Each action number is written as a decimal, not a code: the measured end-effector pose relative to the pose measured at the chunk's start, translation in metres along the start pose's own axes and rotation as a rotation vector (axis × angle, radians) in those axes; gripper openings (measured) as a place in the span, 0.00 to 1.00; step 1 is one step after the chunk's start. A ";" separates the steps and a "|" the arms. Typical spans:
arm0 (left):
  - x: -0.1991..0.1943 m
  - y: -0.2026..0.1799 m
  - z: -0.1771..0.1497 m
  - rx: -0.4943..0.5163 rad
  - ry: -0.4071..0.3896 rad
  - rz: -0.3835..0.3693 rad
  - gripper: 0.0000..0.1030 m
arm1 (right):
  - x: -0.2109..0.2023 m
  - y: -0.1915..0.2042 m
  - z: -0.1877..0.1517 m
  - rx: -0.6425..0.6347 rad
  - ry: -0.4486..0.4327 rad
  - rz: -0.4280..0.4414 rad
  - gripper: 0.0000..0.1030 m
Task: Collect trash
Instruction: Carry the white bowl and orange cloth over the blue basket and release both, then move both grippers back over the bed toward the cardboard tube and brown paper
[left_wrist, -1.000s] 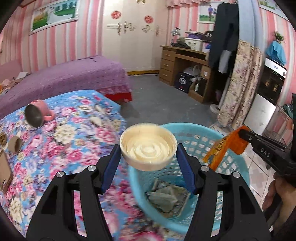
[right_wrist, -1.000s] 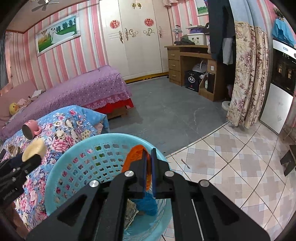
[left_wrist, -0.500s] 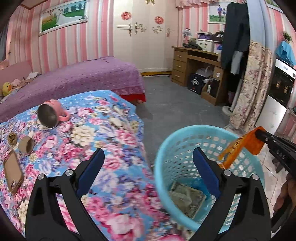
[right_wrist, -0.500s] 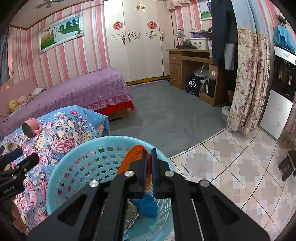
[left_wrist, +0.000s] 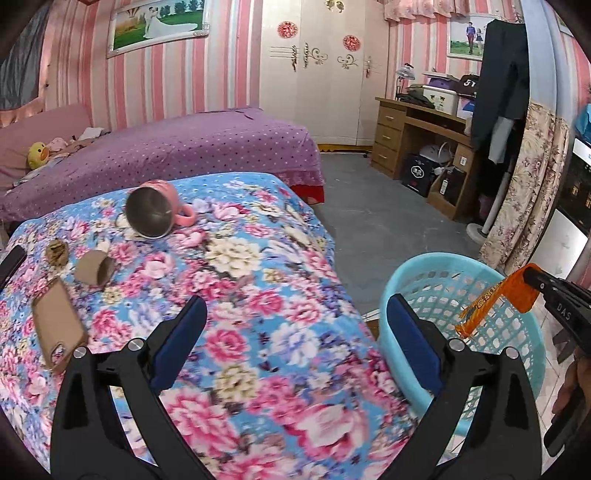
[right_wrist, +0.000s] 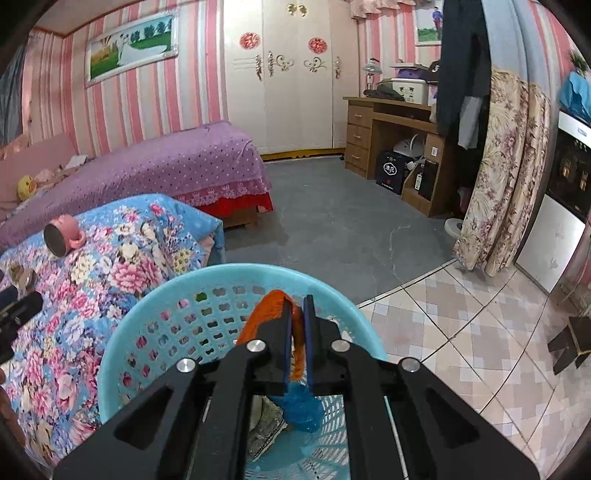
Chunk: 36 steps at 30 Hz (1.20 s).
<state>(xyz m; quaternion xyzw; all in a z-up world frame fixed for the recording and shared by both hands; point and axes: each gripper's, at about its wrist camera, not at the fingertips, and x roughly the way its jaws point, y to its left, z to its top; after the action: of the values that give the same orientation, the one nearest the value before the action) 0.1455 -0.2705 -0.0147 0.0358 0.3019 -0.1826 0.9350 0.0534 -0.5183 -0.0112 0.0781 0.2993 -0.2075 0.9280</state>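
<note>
Your right gripper (right_wrist: 297, 332) is over the blue basket (right_wrist: 155, 295). Its jaws are opening, and the orange wrapper (right_wrist: 264, 314) is between them. The wrapper is light and hangs toward the near edge in the left view, so it could stick to a pad or slide out onto the floor. Your left gripper (left_wrist: 291, 332) is wide open and holds nothing. It sits over the flowery blanket (left_wrist: 258, 258), where a cardboard tube (left_wrist: 94, 267) waits. If you rush, you could bump the pink mug (left_wrist: 155, 208).
</note>
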 end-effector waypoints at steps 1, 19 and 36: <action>-0.002 0.004 -0.001 -0.002 0.000 0.004 0.92 | 0.001 0.002 0.000 -0.006 0.009 0.002 0.28; -0.043 0.087 0.007 -0.055 -0.054 0.087 0.94 | 0.004 0.060 0.004 0.006 0.021 -0.036 0.96; -0.033 0.164 0.006 -0.097 -0.075 0.189 0.95 | 0.006 0.127 0.017 -0.059 -0.045 0.003 0.96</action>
<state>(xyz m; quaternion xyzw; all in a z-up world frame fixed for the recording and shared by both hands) 0.1835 -0.1086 0.0022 0.0120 0.2705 -0.0801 0.9593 0.1216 -0.4103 0.0015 0.0466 0.2843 -0.1991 0.9367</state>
